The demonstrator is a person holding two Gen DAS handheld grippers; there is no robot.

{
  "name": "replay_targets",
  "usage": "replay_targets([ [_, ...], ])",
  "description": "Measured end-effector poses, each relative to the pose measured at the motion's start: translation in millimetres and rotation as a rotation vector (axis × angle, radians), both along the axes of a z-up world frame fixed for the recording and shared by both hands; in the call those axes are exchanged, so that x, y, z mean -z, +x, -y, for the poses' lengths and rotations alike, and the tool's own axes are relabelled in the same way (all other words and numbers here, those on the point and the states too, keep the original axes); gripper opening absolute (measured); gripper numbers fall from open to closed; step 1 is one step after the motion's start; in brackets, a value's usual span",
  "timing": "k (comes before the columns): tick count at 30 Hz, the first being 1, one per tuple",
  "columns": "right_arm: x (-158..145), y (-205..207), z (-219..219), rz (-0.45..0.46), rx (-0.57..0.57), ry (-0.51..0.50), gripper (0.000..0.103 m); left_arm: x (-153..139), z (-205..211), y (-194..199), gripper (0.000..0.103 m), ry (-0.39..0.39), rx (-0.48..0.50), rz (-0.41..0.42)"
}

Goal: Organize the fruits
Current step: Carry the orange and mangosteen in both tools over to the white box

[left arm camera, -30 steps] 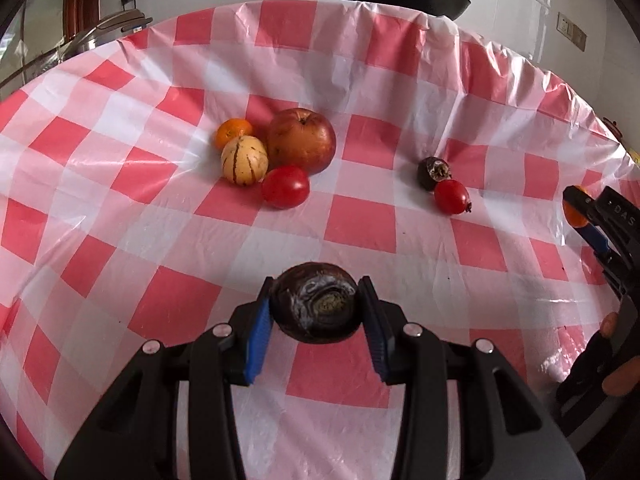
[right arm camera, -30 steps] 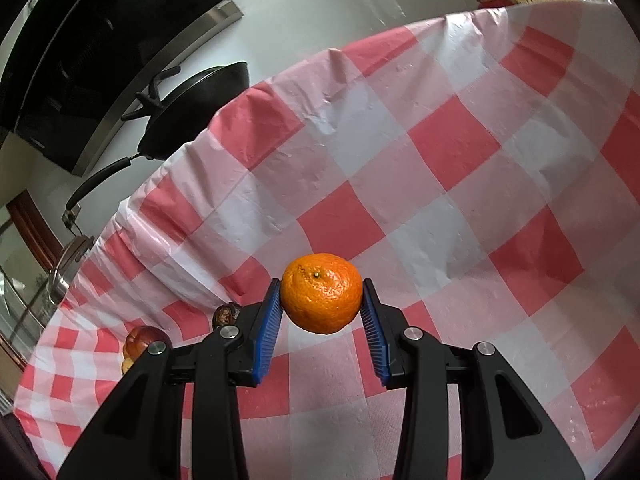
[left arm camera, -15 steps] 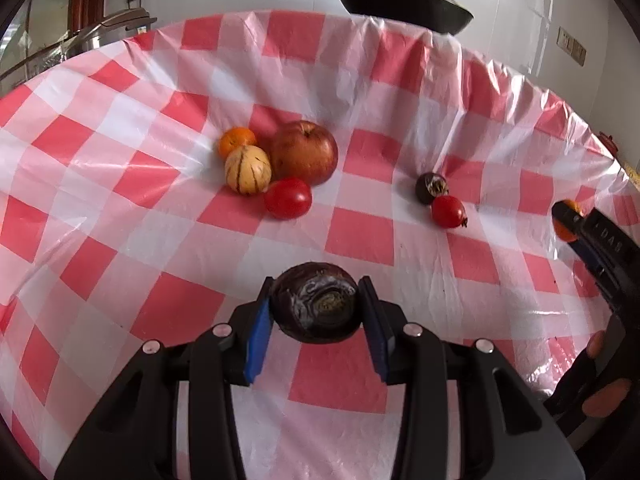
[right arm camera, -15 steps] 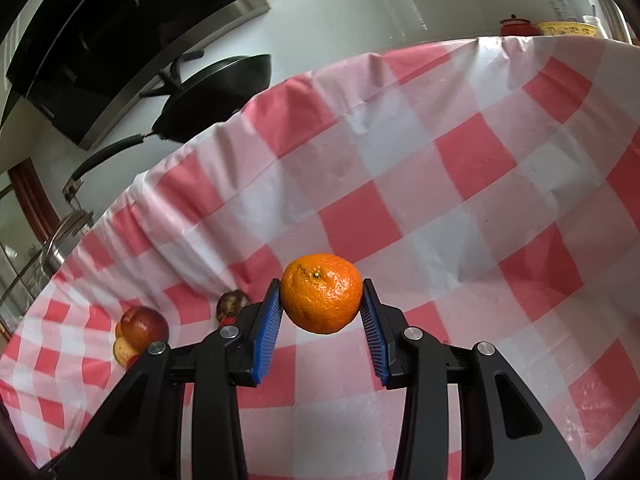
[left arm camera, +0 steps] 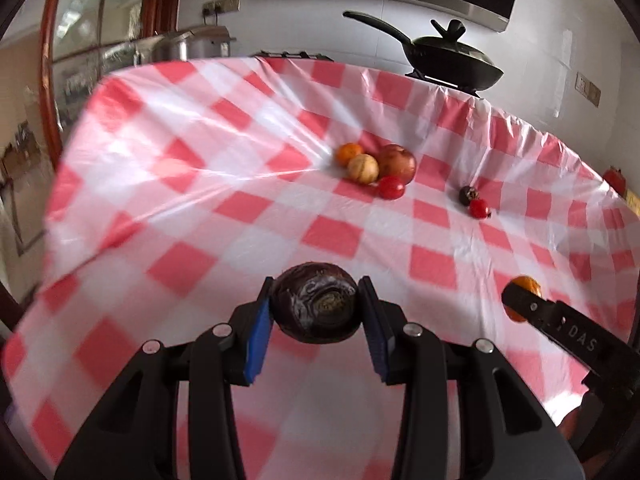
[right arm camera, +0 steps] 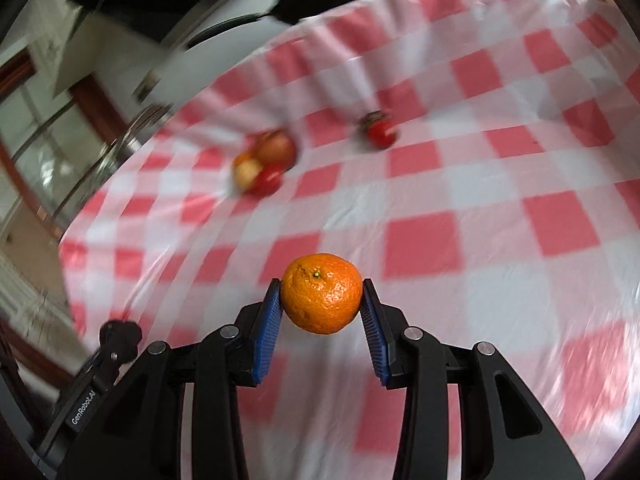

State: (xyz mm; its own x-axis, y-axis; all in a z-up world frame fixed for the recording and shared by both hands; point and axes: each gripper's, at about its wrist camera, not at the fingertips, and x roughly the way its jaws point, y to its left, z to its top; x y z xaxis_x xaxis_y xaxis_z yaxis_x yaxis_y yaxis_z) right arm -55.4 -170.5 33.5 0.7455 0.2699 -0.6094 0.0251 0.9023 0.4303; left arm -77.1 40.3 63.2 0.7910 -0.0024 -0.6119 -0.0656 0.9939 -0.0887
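**Both claws loaded above a checkered worktop**

Here, in the left wrist view, the left claw (left arm camera: 315,312) grips a dark purple fruit (left arm camera: 315,303) between its blue pads (left arm camera: 258,342), held above the red-and-white checkered worktop (left arm camera: 192,184). Farther back on the cloth sits a cluster of four touching fruits: a small orange (left arm camera: 349,153), a pale striped fruit (left arm camera: 362,168), a red apple (left arm camera: 397,163) and a tomato (left arm camera: 391,187). Well apart to the right, a second dark fruit (left arm camera: 467,194) lies just beside another tomato (left arm camera: 479,208). At the right edge the right claw (left arm camera: 524,300) shows side-on, with an orange mandarin partly hidden behind its finger. A black lidded pan (left arm camera: 452,65) stands beyond the worktop's far edge.

In the right wrist view, the right claw is closed on the mandarin (right arm camera: 321,292), stem end facing the camera, above the cloth. The cluster and the pair appear blurred in the distance. Part of the left claw's body is visible at lower left.
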Motion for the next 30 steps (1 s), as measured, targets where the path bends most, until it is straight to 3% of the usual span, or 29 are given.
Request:
replay_targets([
  [6, -0.4, -41.5, -46.1, -0.011, -0.119, -0.035, 0.039, -1.3, -30.1, -57.8, 0.042, 0.063, -0.004, -0.011],
  [18, -3.7, -105.8, -131.1, 0.003, -0.359, -0.146, 0.039, 10.7, -108.8, -128.3, 0.042, 0.085, -0.103, -0.036],
  [30, -14.6, -178.0, -231.5, 0.137, -0.703, -0.231, 0.039, 15.2, -197.4, -196.4, 0.042, 0.068, -0.278, -0.031],
])
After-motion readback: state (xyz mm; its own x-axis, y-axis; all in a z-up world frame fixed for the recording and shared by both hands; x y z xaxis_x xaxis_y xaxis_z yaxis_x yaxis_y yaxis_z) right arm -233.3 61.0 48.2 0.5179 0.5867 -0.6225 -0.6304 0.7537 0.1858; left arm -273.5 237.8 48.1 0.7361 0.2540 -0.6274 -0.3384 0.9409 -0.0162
